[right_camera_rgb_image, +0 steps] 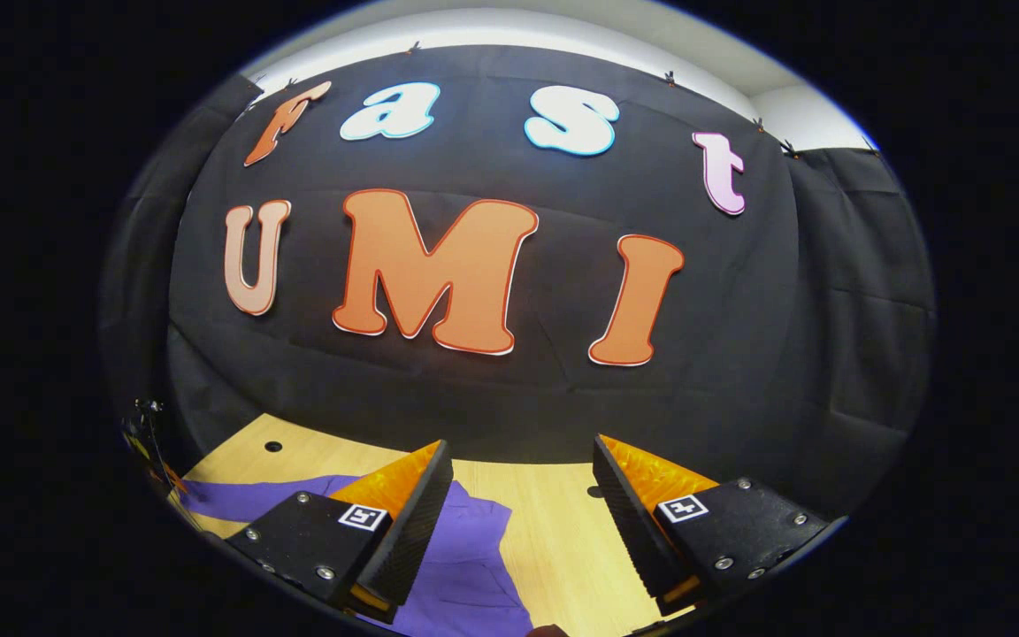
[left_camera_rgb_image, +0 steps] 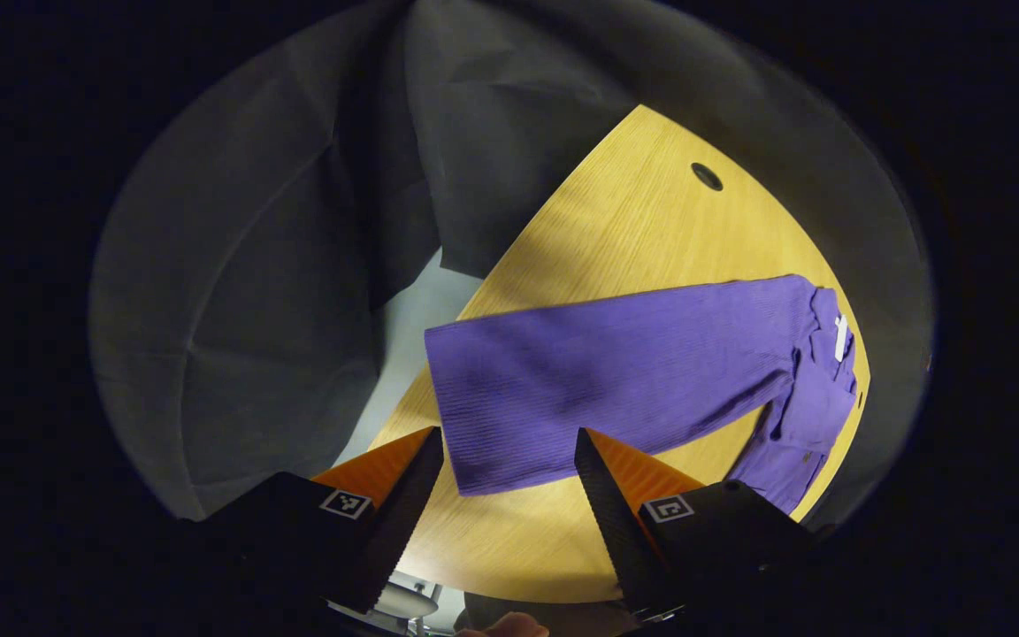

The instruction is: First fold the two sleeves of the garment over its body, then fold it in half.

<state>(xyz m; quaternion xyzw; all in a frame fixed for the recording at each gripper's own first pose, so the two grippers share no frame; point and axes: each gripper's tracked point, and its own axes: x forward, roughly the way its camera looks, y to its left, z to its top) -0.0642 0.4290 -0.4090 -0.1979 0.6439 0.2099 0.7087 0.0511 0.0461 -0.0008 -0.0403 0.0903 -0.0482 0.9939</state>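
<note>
Garment [left_camera_rgb_image: 624, 380] flat ahead of open left gripper [left_camera_rgb_image: 509, 460].

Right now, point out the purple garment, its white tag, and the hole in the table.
purple garment [left_camera_rgb_image: 616, 380], left gripper view, middle of the ribbed body.
white tag [left_camera_rgb_image: 841, 337], left gripper view, centre of the tag.
table hole [left_camera_rgb_image: 707, 176], left gripper view, centre of the dark opening.

The right gripper [right_camera_rgb_image: 523, 482] hangs above the wooden table [right_camera_rgb_image: 554, 540] with its jaws spread apart and nothing between them. The purple garment [right_camera_rgb_image: 465, 553] lies flat on the table, partly behind the gripper's left finger. A small round hole [right_camera_rgb_image: 272, 447] sits in the table beyond the garment, near the black cloth wall [right_camera_rgb_image: 474, 398].
</note>
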